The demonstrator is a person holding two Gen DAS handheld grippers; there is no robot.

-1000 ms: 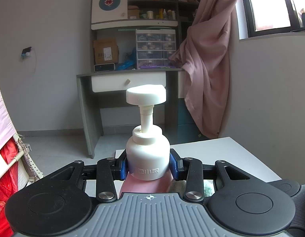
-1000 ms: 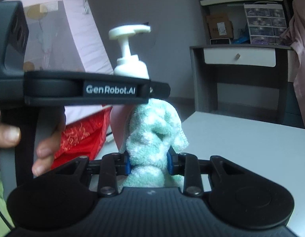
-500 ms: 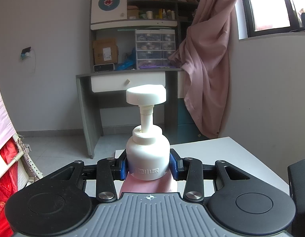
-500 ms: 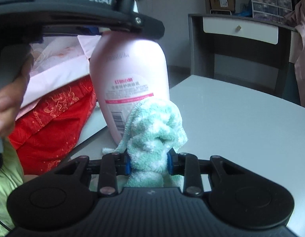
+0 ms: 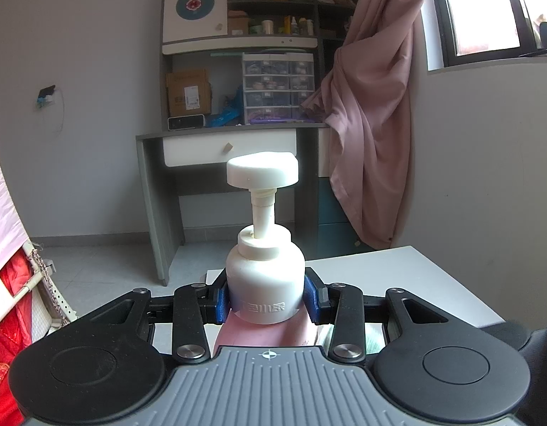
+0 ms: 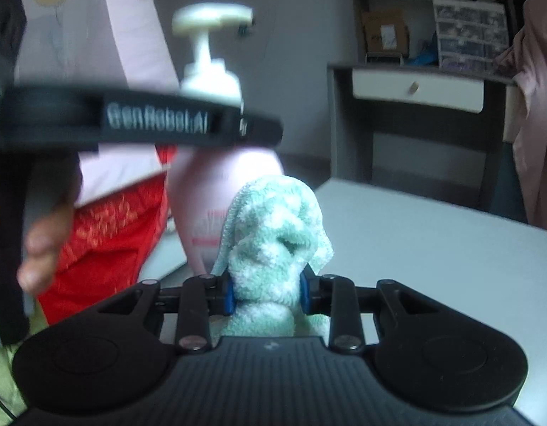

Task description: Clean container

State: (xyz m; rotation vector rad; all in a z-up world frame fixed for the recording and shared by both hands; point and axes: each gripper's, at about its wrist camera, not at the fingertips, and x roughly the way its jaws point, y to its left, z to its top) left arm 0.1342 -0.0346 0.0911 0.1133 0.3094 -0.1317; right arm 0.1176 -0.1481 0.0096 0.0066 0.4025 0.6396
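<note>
Two clamped claws: left (image 5: 266,300) on smooth pink pump bottle (image 5: 265,284), right (image 6: 267,293) on fluffy green cloth (image 6: 273,234) against it.

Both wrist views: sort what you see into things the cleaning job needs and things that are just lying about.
Needed for the job:
- pink plastic pump bottle with white pump cap, clamped in the left gripper
- mint-green terry cloth, clamped in the right gripper

Just lying about:
- grey desk with white drawer
- pink curtain
- brown cardboard box
- clear plastic drawer unit
- red patterned fabric
</note>
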